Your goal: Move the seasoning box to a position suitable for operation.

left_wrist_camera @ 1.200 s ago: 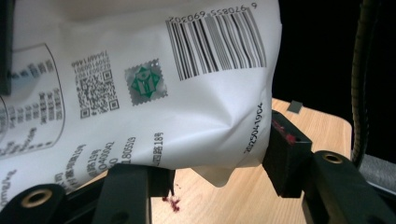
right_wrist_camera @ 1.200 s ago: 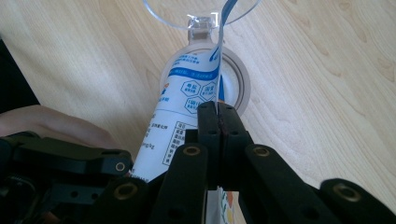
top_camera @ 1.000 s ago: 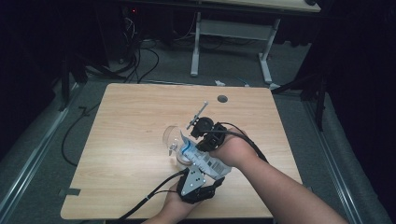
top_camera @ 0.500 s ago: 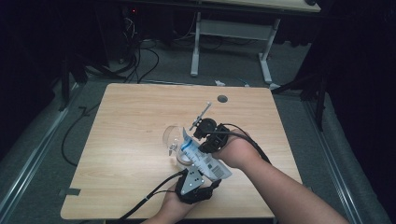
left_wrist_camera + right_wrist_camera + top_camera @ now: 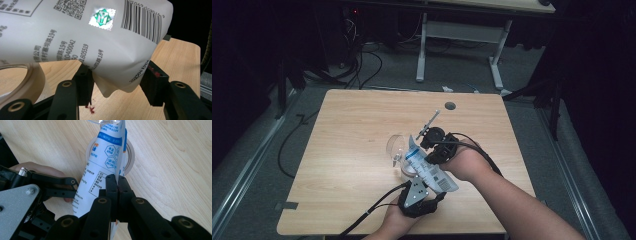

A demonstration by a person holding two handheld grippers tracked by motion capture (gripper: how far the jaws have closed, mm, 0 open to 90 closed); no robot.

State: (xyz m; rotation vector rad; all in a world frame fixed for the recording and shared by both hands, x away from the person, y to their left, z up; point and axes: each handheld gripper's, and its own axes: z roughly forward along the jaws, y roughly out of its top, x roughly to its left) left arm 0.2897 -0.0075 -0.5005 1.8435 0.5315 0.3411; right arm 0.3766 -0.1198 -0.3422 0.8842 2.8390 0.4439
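Pouch (image 5: 100,170) tilted over clear cup (image 5: 398,146) on desk (image 5: 357,125): right claw (image 5: 117,180) clamped tight on its edge, left claw (image 5: 117,82) half-wide round bottom corner, not pressing. Risk: pouch swings, contents miss cup or cup tips.

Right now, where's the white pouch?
In the high view, the white pouch hangs near the table's front middle, pinched by the right gripper over a clear cup.

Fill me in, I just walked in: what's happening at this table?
A person works a white printed pouch with two handheld grippers. The right gripper is clamped on the pouch's edge, holding it tilted over a clear glass container. The left gripper has its jaws open around the pouch's bottom corner, apparently not pinching it.
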